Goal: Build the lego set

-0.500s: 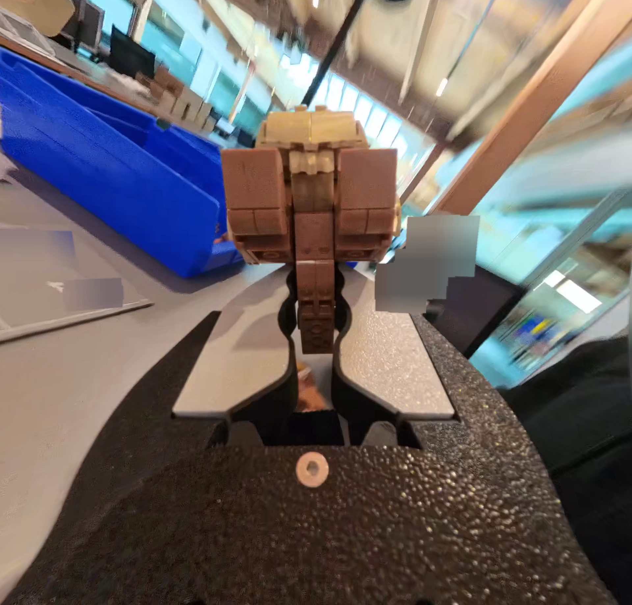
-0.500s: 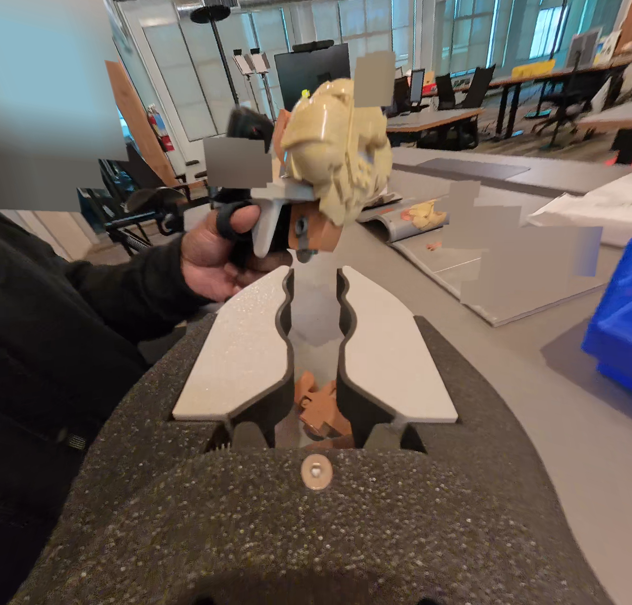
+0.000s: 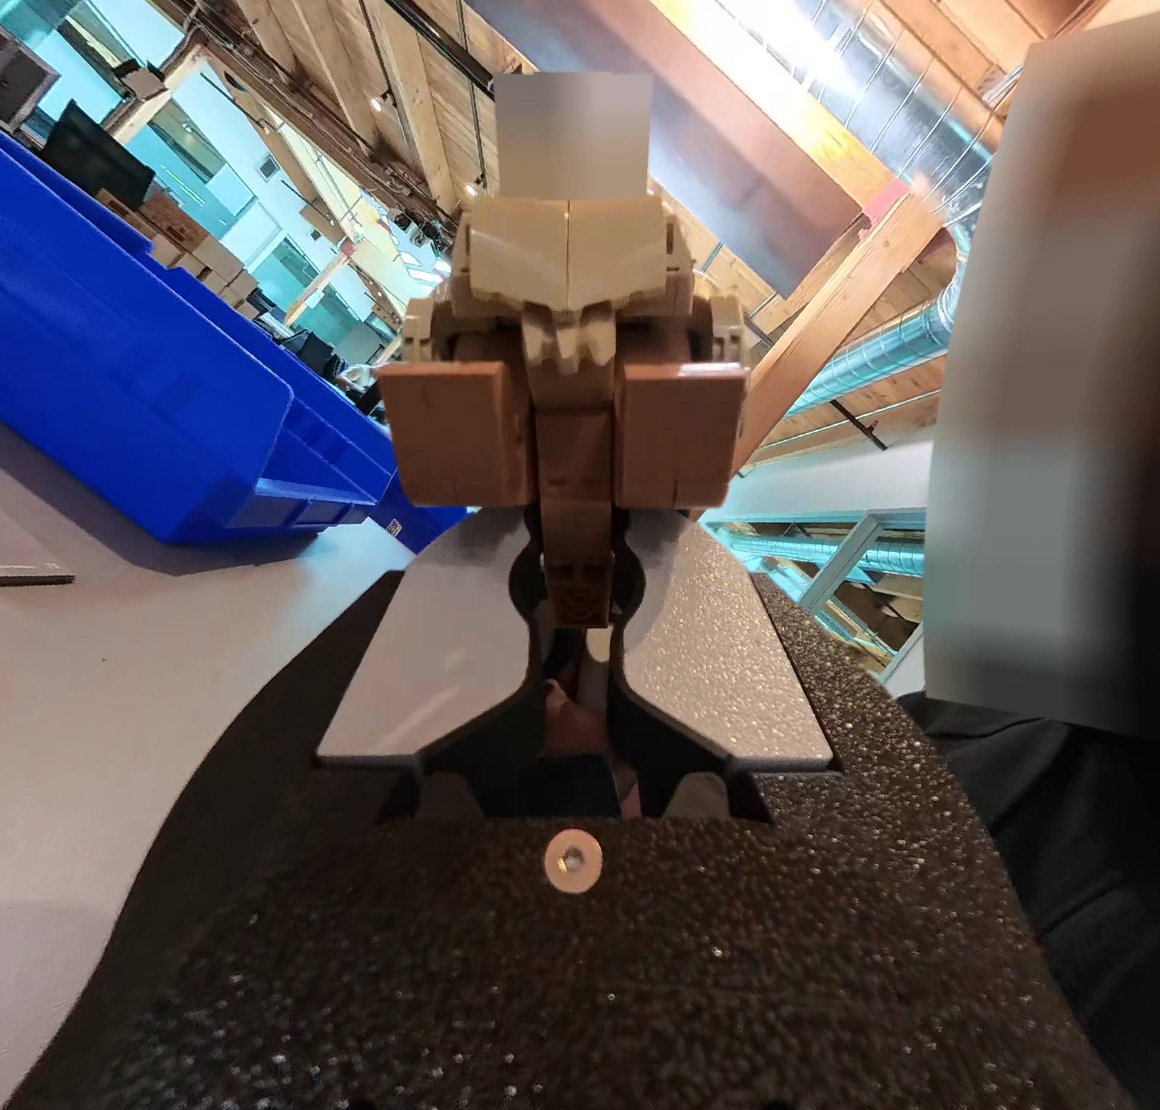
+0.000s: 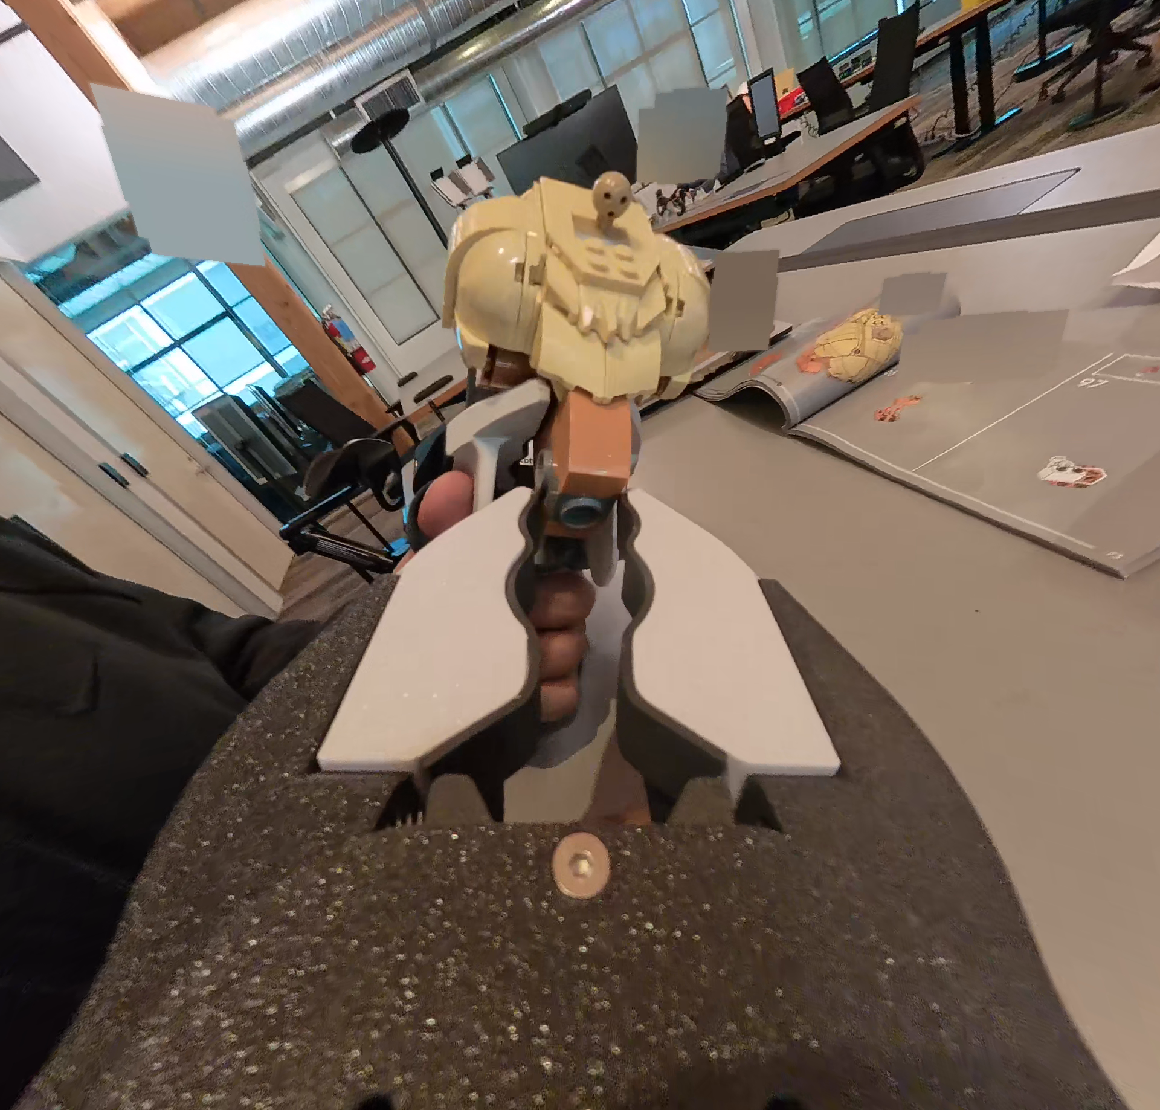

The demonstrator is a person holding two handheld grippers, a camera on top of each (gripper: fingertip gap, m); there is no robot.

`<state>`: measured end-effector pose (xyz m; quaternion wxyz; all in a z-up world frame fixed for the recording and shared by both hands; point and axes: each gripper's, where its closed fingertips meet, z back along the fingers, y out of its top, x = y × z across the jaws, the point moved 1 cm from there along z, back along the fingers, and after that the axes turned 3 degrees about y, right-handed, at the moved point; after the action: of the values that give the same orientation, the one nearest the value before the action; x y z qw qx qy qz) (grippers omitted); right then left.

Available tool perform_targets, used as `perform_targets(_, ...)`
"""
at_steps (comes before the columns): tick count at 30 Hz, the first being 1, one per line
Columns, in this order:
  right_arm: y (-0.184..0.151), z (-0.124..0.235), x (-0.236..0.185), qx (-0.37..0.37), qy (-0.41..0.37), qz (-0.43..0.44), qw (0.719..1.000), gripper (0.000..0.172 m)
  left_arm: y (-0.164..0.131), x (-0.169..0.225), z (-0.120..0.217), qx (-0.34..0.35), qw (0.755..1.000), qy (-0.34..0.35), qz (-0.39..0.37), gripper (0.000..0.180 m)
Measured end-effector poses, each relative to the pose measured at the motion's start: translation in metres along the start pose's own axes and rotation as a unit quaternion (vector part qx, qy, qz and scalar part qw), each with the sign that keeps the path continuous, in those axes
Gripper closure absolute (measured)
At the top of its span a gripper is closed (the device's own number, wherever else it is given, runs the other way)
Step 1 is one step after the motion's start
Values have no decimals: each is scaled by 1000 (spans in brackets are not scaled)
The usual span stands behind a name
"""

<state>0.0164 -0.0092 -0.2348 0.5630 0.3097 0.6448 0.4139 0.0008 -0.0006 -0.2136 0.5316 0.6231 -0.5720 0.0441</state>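
While its two grey fingers (image 3: pixel 464 615) press from either side on the narrow brown stem at the bottom of a brick-built model (image 3: pixel 574 427), the left gripper (image 3: pixel 576 571) holds that model up above the grey table (image 3: pixel 125 672). Two brown blocks flank the stem, and a tan, domed top sits above them. A blue bin (image 3: pixel 157 389) stands on the table to the left.

The right gripper (image 4: pixel 574 534) has its tips at the model's (image 4: pixel 577 301) brown lower block with the blue-grey round socket; whether its pads press on it, I cannot tell. Just behind, the left gripper's (image 4: pixel 533 446) grey fingers and a hand (image 4: pixel 439 502) show. An open booklet (image 4: pixel 941 427) lies on the table to the right.
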Motion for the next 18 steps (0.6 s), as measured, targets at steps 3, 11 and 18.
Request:
perform_targets(3,-1,-1,0,4,8,-12,1000,149,0,0,1,-1,1000,0,-1,163)
perform_targets(11,12,7,-4,47,20,26,998,154,-6,5,-1,-51,998,12,-45,158)
perform_targets(18,15,10,-5,73,12,35,997,154,-5,6,-2,-38,999,23,-23,155)
